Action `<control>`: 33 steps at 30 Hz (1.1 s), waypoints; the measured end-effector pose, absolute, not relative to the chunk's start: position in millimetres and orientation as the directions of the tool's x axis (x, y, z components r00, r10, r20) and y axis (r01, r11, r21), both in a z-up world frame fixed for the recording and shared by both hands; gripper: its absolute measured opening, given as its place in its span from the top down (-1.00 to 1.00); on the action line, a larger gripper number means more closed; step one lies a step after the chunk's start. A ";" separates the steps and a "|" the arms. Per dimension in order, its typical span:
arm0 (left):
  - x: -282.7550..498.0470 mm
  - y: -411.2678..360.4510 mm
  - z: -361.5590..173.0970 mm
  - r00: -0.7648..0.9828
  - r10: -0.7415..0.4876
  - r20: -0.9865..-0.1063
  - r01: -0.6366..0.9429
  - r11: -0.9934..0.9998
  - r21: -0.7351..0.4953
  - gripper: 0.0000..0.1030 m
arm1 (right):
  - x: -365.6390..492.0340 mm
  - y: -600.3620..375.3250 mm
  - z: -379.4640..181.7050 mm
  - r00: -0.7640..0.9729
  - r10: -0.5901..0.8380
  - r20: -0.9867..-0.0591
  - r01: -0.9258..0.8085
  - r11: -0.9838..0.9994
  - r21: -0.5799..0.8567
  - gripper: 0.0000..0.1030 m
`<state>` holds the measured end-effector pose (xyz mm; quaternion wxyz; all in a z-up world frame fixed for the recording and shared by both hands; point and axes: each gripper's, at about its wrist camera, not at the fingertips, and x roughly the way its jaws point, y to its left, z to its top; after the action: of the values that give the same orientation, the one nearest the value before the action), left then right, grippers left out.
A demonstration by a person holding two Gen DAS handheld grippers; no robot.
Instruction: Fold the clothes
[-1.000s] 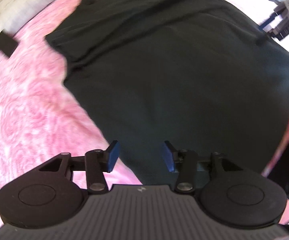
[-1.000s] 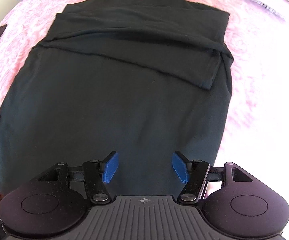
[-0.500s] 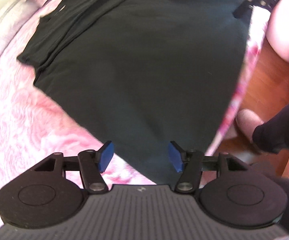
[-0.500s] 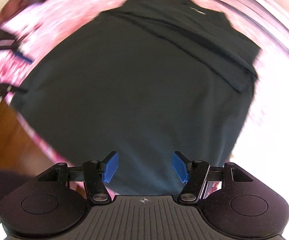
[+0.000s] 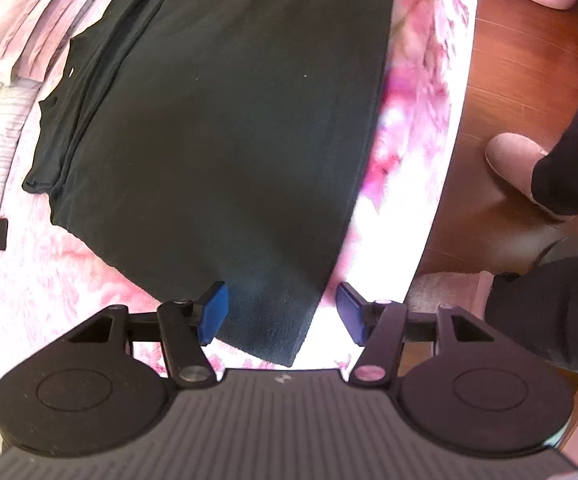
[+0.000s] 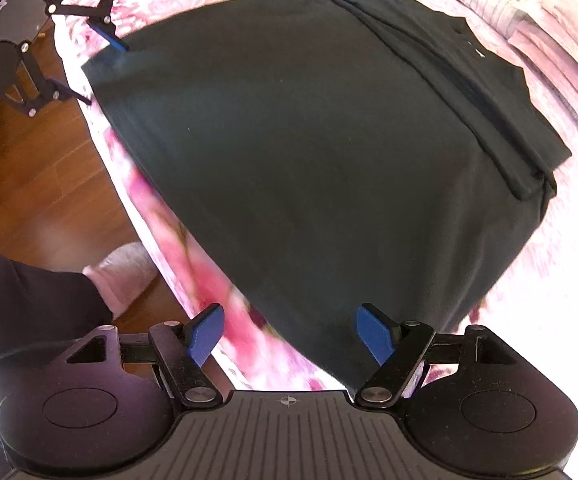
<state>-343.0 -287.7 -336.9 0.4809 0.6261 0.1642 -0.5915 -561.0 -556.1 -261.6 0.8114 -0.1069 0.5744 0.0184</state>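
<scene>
Left wrist view: left gripper (image 5: 281,314) hovers with jaws apart over a hem corner of the black cotton shirt (image 5: 225,120), spread (sleeves folded in) on the pink floral bedspread (image 5: 409,120); right gripper (image 6: 287,336), jaws opening, straddles the other corner, gripping nothing

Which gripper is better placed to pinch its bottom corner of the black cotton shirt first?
Left. The left gripper is open with the black cotton shirt corner already between its pads. The right gripper, jaws opening, mostly straddles pink floral bedspread; its corner sits by one pad.
</scene>
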 end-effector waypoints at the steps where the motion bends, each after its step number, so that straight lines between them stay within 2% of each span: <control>1: -343.6 -288.9 -338.1 0.249 -0.362 -0.898 0.772 -0.485 0.410 -0.08 | -562.7 -556.2 -263.5 0.341 -0.099 -0.935 -0.154 0.975 -0.159 -0.48; 2: -343.5 -288.0 -338.3 0.251 -0.363 -0.897 0.763 -0.496 0.415 -0.08 | -563.4 -556.6 -267.2 0.341 -0.109 -0.934 -0.167 0.970 -0.175 -0.48; 5: -344.4 -279.8 -336.1 0.256 -0.363 -0.896 0.704 -0.565 0.430 0.12 | -569.2 -555.9 -276.6 0.337 -0.147 -0.930 -0.227 0.946 -0.232 -0.48; 7: -339.8 -276.2 -333.7 0.265 -0.360 -0.895 0.687 -0.581 0.437 0.31 | -573.2 -556.6 -283.4 0.338 -0.181 -0.923 -0.261 0.925 -0.277 -0.48; 9: -332.8 -276.1 -330.8 0.285 -0.357 -0.890 0.691 -0.567 0.449 0.67 | -577.1 -557.2 -290.2 0.341 -0.214 -0.915 -0.294 0.901 -0.320 -0.48; 10: -328.4 -277.2 -329.2 0.295 -0.354 -0.888 0.703 -0.549 0.452 0.70 | -579.4 -557.3 -292.6 0.342 -0.231 -0.911 -0.311 0.887 -0.341 -0.48; 14: -324.2 -283.0 -328.8 0.287 -0.350 -0.892 0.734 -0.517 0.440 0.69 | -585.4 -555.3 -308.5 0.351 -0.288 -0.891 -0.387 0.822 -0.419 -0.48; 20: -328.0 -281.7 -334.9 0.319 -0.367 -0.874 0.722 -0.503 0.475 0.39 | -587.6 -554.0 -325.8 0.398 -0.328 -0.857 -0.486 0.717 -0.501 -0.47; 23: -328.4 -281.4 -340.6 0.345 -0.367 -0.864 0.712 -0.498 0.496 0.37 | -587.1 -568.1 -326.6 0.389 -0.334 -0.859 -0.469 0.730 -0.497 -0.46; 27: -318.6 -286.6 -329.3 0.370 -0.377 -0.849 0.752 -0.415 0.512 0.86 | -587.6 -579.4 -317.5 0.373 -0.329 -0.867 -0.404 0.784 -0.471 -0.38; 30: -308.6 -284.8 -308.9 0.388 -0.404 -0.828 0.786 -0.325 0.526 0.86 | -590.5 -586.3 -304.8 0.381 -0.343 -0.858 -0.283 0.841 -0.462 -0.38; 33: -310.1 -282.3 -305.1 0.372 -0.411 -0.833 0.792 -0.327 0.515 0.86 | -594.2 -584.6 -303.5 0.394 -0.327 -0.859 -0.208 0.878 -0.430 -0.39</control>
<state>-310.1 -282.3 -305.1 0.5587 0.6113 0.1560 -0.5384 -594.2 -584.6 -303.5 0.7985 -0.2437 0.5492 -0.0373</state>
